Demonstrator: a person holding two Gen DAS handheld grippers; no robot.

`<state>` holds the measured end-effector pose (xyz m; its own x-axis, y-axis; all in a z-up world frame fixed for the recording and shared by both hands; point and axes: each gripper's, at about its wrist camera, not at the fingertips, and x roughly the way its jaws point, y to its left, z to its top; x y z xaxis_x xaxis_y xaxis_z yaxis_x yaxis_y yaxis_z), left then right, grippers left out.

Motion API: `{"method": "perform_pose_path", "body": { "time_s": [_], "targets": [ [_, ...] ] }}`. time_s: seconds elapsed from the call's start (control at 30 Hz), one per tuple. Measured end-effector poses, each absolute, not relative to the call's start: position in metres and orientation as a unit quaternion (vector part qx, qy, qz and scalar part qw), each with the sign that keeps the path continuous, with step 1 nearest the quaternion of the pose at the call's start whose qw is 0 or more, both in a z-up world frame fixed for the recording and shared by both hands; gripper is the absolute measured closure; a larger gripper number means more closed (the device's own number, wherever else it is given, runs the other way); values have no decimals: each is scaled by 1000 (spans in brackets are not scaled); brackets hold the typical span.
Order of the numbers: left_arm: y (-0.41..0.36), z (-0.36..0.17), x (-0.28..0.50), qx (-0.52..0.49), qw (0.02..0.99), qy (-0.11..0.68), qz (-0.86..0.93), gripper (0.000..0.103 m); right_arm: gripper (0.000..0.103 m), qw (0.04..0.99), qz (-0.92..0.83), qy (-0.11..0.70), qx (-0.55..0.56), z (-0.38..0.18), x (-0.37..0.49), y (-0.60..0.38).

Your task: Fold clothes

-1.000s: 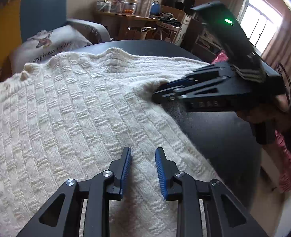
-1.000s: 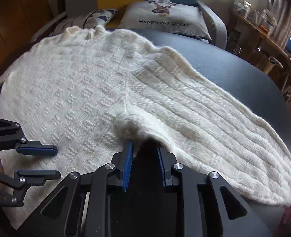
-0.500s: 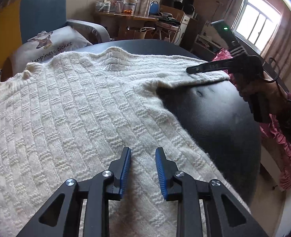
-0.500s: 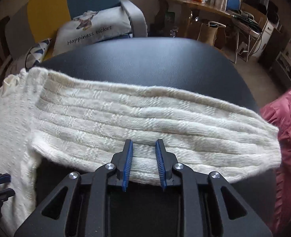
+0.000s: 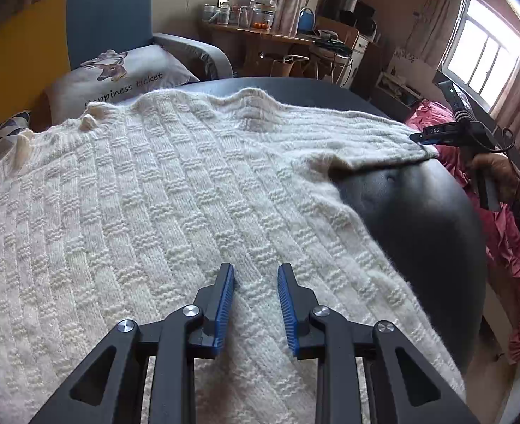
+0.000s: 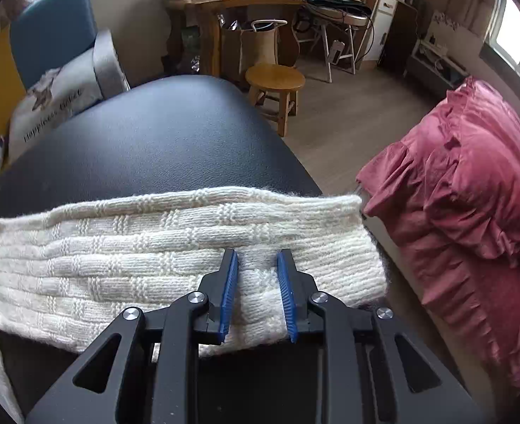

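A cream knitted sweater [image 5: 154,194] lies spread flat on a black padded table [image 5: 418,212]. Its sleeve [image 6: 136,258] stretches out to the right, with the cuff [image 6: 365,247] at the table's edge. My left gripper [image 5: 255,268] hovers open over the sweater's body near the hem, with nothing pinched. My right gripper [image 6: 257,256] is down on the sleeve close to the cuff. Its jaws stand slightly apart and knit shows between the pads. In the left wrist view the right gripper [image 5: 422,137] sits at the sleeve's far end, held by a hand [image 5: 496,169].
Pink ruffled bedding [image 6: 454,212] lies just right of the table. A wooden stool [image 6: 275,77] and a cluttered desk [image 6: 231,0] stand beyond the far edge. A printed cushion [image 5: 125,74] rests on a blue armchair behind the sweater's collar.
My right gripper has travelled along the sleeve from the armpit to the cuff, turning as it went. The sleeve now lies straighter. The left gripper has barely shifted.
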<state>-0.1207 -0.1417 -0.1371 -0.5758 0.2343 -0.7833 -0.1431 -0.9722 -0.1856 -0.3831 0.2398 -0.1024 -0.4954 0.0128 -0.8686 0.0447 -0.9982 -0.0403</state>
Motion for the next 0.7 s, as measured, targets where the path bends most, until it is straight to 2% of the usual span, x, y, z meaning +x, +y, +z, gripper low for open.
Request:
{"method": "perform_pose_path", "body": {
  "time_s": [0.1,0.23,0.47,0.57,0.67,0.7],
  "targets": [
    [-159,-118,-136,-425,93,-64,898,77,78,72,-880,18,469,-81,-373,209],
    [-192,-96,-174,-403,70,-96,908,77,78,207,-867,30,452,-65,-363,130],
    [-220,-98,-245,-401,46,-106,909,77,78,377,-806,40,456,-75,-347,-14],
    [-219,-112,-268,-417,45,-95,903,77,78,406,-779,65,473,-87,-339,-64],
    [-223,-140,-285,-457,21,-85,885,79,79,366,-786,88,491,-110,-351,-74],
    [-226,-152,-290,-473,7,-83,877,79,85,359,-788,81,494,-118,-354,-71]
  ]
}}
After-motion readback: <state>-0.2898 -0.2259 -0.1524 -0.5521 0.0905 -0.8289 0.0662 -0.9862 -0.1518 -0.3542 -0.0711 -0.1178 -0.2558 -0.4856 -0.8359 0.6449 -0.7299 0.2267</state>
